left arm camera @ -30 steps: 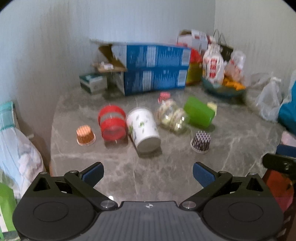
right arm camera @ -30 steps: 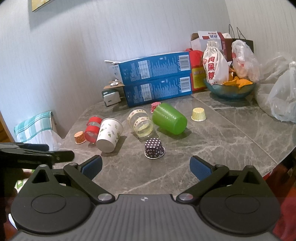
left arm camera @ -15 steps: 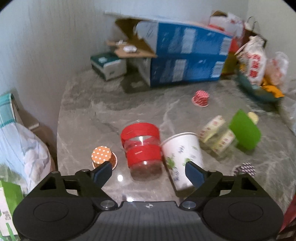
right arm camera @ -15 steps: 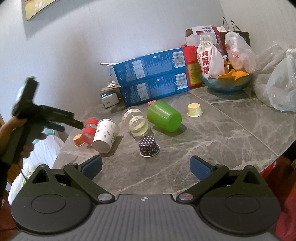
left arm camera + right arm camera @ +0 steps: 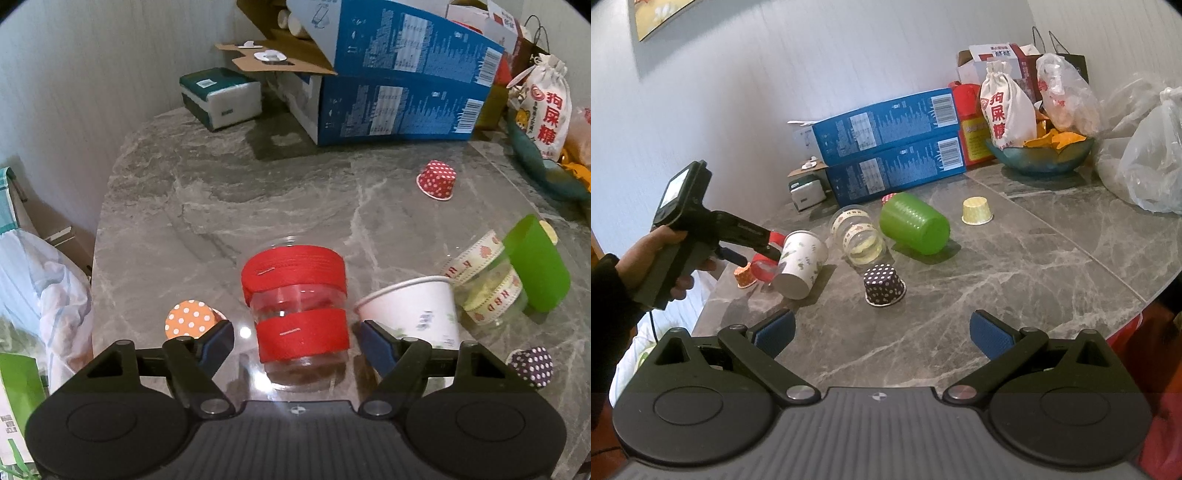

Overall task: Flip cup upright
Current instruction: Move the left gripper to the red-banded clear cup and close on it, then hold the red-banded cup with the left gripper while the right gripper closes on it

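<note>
I am holding my left tongs (image 5: 295, 338) apart around the clear cup with red bands (image 5: 295, 306), which is lying on its side near the desk's (image 5: 229, 192) left edge, between an orange dotted cup (image 5: 190, 319) and a white paper cup (image 5: 413, 314). My right tongs (image 5: 882, 332) are hanging apart over the front edge, gripping nothing

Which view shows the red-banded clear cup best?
The left wrist view: the red-banded clear cup lies on its side, unobstructed, between the open left claw. In the right wrist view it is small and mostly hidden behind the left claw and the white paper cup.
</note>
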Demonstrator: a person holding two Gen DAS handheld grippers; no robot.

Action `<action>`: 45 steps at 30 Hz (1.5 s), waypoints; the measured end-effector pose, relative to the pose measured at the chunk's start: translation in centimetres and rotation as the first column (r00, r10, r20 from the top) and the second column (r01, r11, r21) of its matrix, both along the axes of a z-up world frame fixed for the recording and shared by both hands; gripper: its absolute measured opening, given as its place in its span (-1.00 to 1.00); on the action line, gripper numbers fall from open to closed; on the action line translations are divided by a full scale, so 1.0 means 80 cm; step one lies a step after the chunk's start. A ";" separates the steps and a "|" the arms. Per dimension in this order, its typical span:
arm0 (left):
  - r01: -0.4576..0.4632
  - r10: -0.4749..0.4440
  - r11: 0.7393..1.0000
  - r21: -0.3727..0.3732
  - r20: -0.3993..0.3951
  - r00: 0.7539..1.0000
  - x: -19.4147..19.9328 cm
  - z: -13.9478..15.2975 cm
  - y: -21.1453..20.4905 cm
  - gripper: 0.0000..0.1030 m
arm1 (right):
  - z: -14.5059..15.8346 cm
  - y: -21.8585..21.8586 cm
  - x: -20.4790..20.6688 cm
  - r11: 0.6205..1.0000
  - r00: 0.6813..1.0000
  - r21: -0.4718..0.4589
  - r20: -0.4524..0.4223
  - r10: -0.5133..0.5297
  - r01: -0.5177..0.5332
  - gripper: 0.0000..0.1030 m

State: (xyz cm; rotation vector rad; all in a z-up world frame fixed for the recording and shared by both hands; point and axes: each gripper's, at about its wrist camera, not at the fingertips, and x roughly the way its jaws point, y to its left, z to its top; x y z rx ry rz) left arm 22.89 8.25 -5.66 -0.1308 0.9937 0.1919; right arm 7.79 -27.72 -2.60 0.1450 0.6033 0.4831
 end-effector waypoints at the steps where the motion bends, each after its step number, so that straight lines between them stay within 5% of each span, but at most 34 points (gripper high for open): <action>1: -0.002 0.002 1.000 -0.005 -0.001 1.000 0.002 -0.002 0.001 0.54 | 0.000 0.001 -0.001 1.000 1.000 -0.003 0.001 0.001 -0.001 0.98; 7: 0.010 -0.010 1.000 0.004 -0.023 1.000 0.015 -0.016 0.000 0.41 | 0.000 0.006 0.000 1.000 1.000 -0.017 -0.004 0.004 -0.004 0.98; 9: 0.007 -0.007 1.000 -0.001 -0.027 1.000 0.017 -0.020 0.001 0.16 | 0.000 0.008 0.000 1.000 1.000 -0.021 -0.004 0.006 -0.006 0.98; 15: 0.015 -0.015 1.000 0.007 0.023 1.000 0.003 -0.009 -0.003 0.14 | 0.000 0.013 -0.002 0.999 1.000 -0.031 -0.007 0.007 -0.007 0.98; 26: 0.139 -0.121 0.989 -0.053 0.255 0.959 -0.166 0.082 -0.070 0.13 | 0.003 0.009 -0.001 0.999 0.999 0.026 -0.028 -0.030 0.031 0.98; 31: 0.233 -0.194 0.958 -0.169 0.218 0.957 -0.206 0.043 -0.124 0.13 | 0.000 0.012 0.002 0.998 0.997 0.019 -0.049 -0.052 0.053 0.98; 36: 0.236 -0.209 0.952 -0.196 0.149 0.967 -0.194 0.003 -0.160 0.13 | -0.006 0.010 0.006 0.997 0.995 0.034 -0.081 -0.066 0.069 0.98; 45: 0.288 -0.274 0.951 -0.116 0.122 0.954 -0.203 -0.025 -0.199 0.14 | -0.034 0.013 0.037 0.993 0.951 0.104 -0.310 -0.025 0.060 0.98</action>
